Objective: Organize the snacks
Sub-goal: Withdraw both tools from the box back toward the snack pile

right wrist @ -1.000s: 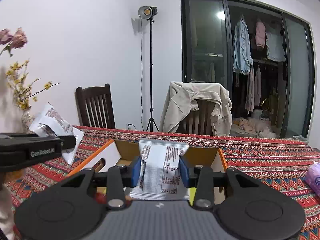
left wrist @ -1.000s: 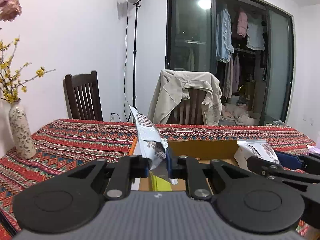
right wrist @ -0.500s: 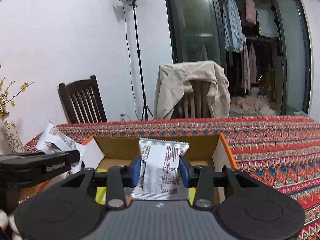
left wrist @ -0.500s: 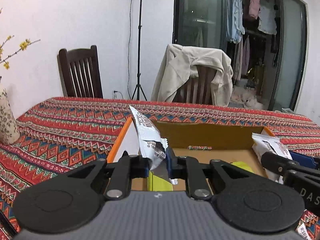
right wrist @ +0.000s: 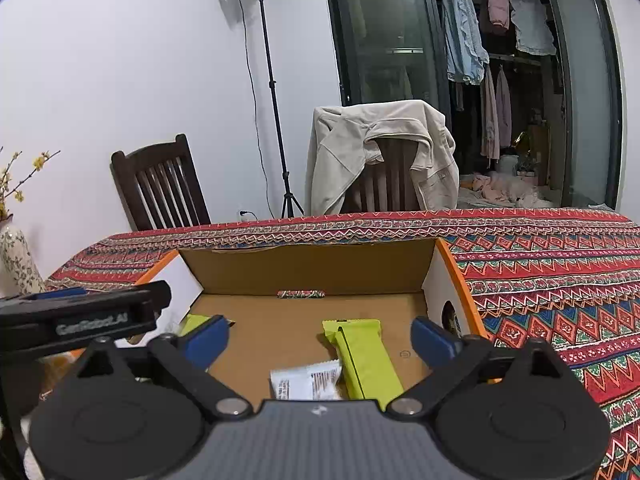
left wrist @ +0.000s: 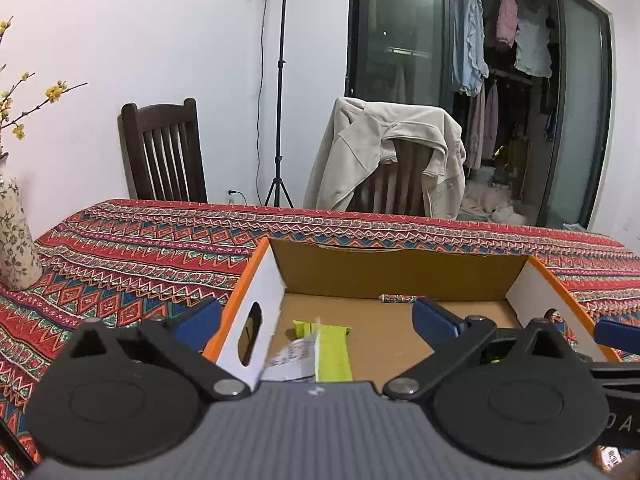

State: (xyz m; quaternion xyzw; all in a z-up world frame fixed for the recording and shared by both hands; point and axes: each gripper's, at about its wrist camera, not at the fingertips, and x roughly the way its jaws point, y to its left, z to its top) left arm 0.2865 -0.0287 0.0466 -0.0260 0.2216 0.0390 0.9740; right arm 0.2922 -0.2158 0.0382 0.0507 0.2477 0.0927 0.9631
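Both hand-held grippers opening, packets in box (right wrist: 308, 268)

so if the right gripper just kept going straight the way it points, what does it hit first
Most likely the lime green bar lying in the cardboard box, beside the white packet. The right gripper is opening with nothing between its jaws.
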